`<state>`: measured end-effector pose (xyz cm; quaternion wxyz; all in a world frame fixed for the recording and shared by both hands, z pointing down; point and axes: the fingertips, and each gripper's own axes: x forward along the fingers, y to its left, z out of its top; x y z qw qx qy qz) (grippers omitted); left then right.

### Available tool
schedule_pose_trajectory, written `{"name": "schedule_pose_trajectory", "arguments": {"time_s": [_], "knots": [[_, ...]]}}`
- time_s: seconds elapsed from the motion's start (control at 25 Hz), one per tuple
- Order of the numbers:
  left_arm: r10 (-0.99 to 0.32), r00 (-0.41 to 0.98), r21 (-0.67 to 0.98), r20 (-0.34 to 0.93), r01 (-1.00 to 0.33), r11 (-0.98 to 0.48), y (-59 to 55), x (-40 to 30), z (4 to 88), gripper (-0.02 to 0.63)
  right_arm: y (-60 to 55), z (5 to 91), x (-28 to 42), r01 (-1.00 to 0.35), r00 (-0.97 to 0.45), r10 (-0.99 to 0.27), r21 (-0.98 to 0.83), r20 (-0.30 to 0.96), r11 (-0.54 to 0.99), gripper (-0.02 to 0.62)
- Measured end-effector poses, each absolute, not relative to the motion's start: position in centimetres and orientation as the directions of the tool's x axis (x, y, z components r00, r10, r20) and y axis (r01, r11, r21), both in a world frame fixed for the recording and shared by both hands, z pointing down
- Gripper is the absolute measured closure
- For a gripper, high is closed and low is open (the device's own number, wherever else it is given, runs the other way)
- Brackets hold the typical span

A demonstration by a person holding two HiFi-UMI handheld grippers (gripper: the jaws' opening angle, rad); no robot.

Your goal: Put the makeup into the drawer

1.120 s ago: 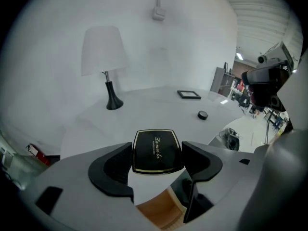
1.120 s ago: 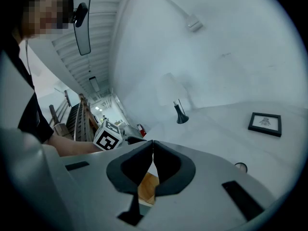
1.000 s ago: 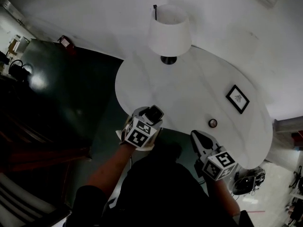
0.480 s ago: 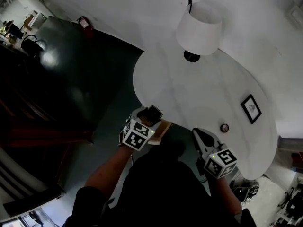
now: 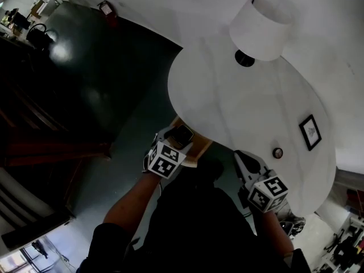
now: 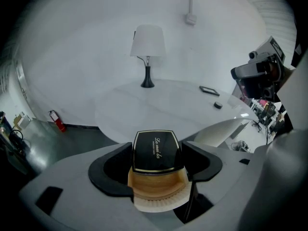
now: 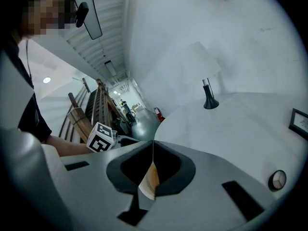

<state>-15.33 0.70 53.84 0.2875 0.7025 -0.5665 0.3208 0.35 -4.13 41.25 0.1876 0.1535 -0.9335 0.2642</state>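
Overhead, a white round-edged table (image 5: 227, 107) fills the head view against a white wall, with dark glossy floor (image 5: 102, 78) to its 9 o'clock. Taking the tabletop as a dial in that view, a lamp (image 5: 261, 30) with a white shade stands at about 1 o'clock. A small black picture frame (image 5: 310, 132) lies near 3, and a small round thing (image 5: 277, 152) sits just beside it toward 4. At 7 o'clock a tan wooden drawer (image 5: 199, 148) juts out from under the table's rim.

The left gripper (image 5: 177, 138) has its jaws spread wide and pressed on both sides of a black makeup case (image 6: 156, 149) with gold trim, held above the drawer. The right gripper (image 5: 243, 159), at the table's 5 o'clock edge, has its jaws closed together at the tips. A sliver of tan wood shows in the gap behind them, and I cannot tell whether it is gripped.

A red fire extinguisher (image 5: 108, 7) stands on the floor by the wall at 10 o'clock, well apart from the table.
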Motion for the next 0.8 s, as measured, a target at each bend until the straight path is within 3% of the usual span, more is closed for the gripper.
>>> {"name": "schedule_pose_trajectory", "arguments": {"time_s": [0.8], "knots": [[-0.546,0.178,0.076,0.819,-0.976,-0.204,0.9,-16.4,63.7,0.275,-2.9,45.7,-0.8,-0.325,-0.841,-0.067,-0.404,0.536,0.855,0.578]]}}
